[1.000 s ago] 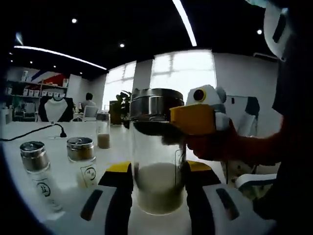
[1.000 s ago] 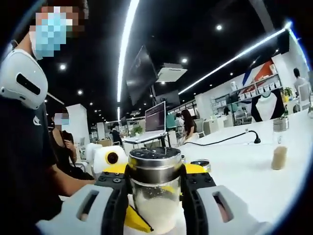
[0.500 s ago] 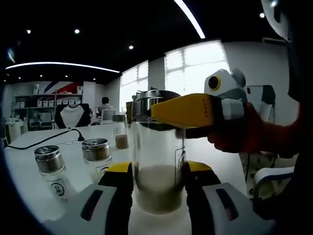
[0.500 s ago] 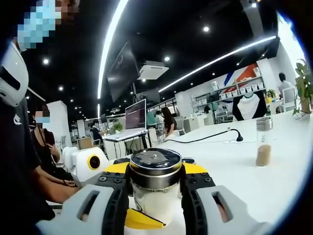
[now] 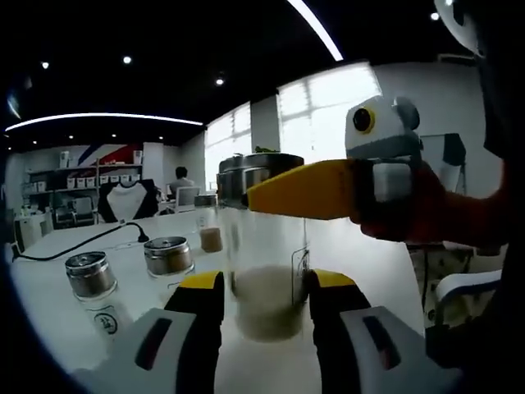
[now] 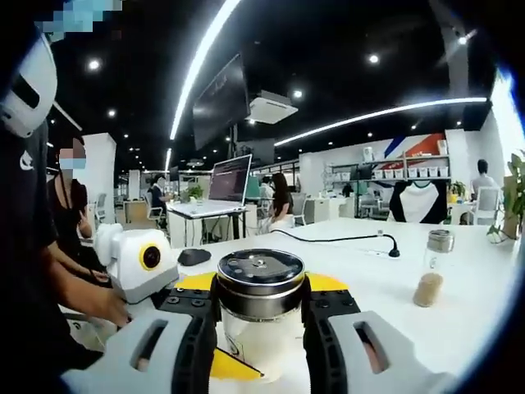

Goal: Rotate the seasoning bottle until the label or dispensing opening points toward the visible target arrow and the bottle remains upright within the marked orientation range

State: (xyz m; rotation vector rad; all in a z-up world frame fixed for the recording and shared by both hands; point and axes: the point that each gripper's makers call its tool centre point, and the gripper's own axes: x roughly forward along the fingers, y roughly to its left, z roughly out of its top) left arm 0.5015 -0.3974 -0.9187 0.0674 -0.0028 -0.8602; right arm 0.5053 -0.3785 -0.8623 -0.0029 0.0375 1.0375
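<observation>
Left gripper view: white table (image 5: 385, 271) runs out ahead, far edge at right where chair backs show; open tabletop on the right side and between items. Left gripper (image 5: 264, 300) w/ yellow-tipped jaws set on both sides of the seasoning bottle (image 5: 264, 279), low on the glass body, pads against it, so it reads as gripped. Bottle upright on the table, clear glass, steel cap, pale granules filling approx the bottom third. Right gripper (image 5: 305, 187) comes in from the right at cap height, yellow jaw lying across the bottle's neck; person's hand (image 5: 426, 215) behind it. To the left, well apart from the bottle: two shakers w/ steel caps, one shaker (image 5: 97, 291) nearer the table's left edge, a squat jar (image 5: 169, 261) just beside it; contents of both not readable. Farther back a slim bottle (image 5: 212, 234) w/ brown powder at the bottom. Black cable (image 5: 90, 243) lies across the far left of the table.

Right gripper view: right gripper (image 6: 261, 316) closed on the seasoning bottle (image 6: 260, 308) just below the steel cap, black pads touching both sides. Cap top faces the camera; white granules visible thru the glass below. Yellow jaw tip of the left gripper (image 6: 234, 364) shows low beside the bottle. Table (image 6: 385, 295) open to the right up to the slim bottle (image 6: 431, 267) w/ brown powder, standing alone near the far edge. Black cable (image 6: 344, 240) beyond.
</observation>
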